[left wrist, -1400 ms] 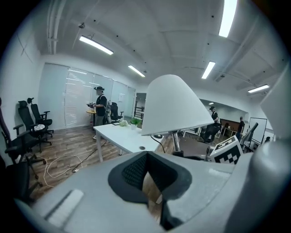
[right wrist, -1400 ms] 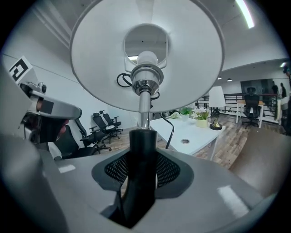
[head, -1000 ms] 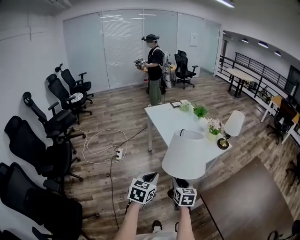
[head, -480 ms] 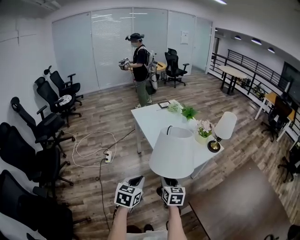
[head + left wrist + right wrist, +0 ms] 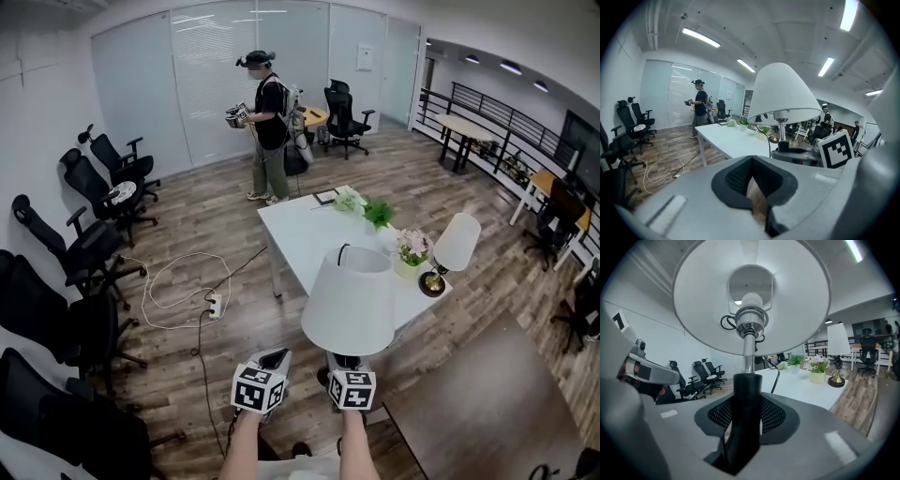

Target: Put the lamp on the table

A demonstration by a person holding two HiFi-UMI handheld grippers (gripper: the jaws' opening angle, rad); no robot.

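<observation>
Right gripper clamps the table lamp's black stem mid-carry; left gripper seems closed, empty. Next: set it on the bench ahead.

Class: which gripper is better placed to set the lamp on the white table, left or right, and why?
Right. The right gripper has its jaws shut on the lamp by its black stem, upright near the white table; the left gripper holds nothing.

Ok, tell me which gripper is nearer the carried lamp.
Right. The right gripper is shut on the black stem of the lamp, just under its shade. The left gripper is beside it on the left, not touching, holding nothing.
</observation>
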